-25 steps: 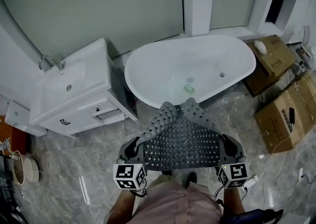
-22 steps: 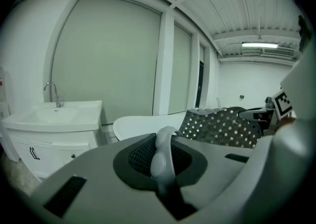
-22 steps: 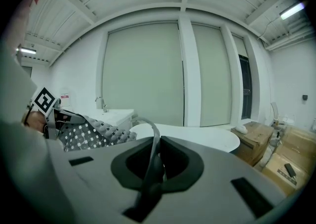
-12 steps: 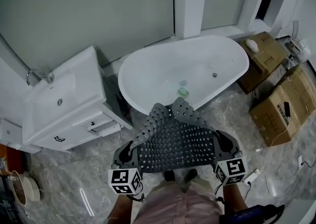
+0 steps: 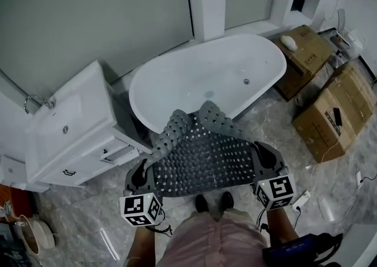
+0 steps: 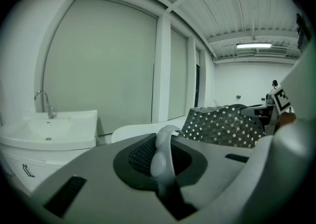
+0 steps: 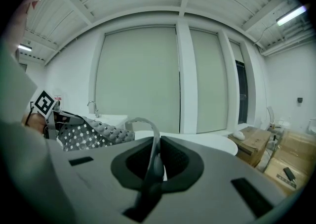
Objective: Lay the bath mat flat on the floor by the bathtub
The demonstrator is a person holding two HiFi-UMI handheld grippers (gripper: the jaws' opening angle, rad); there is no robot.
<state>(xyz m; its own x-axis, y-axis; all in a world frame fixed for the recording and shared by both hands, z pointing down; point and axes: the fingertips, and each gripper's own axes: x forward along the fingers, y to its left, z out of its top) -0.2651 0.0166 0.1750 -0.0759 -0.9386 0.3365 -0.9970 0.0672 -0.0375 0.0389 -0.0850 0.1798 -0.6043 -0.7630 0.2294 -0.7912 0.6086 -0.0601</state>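
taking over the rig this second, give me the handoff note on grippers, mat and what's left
Left gripper: shut on the near left edge of the bath mat.
Right gripper: shut on the mat's near right edge.
Mat: held in the air, stretched between the two grippers in front of the bathtub, with its far end curled and bunched towards the tub.
Done: mat picked up and brought to the tub.
Left: lower it, uncurl the far end, lay it flat on the floor, release.
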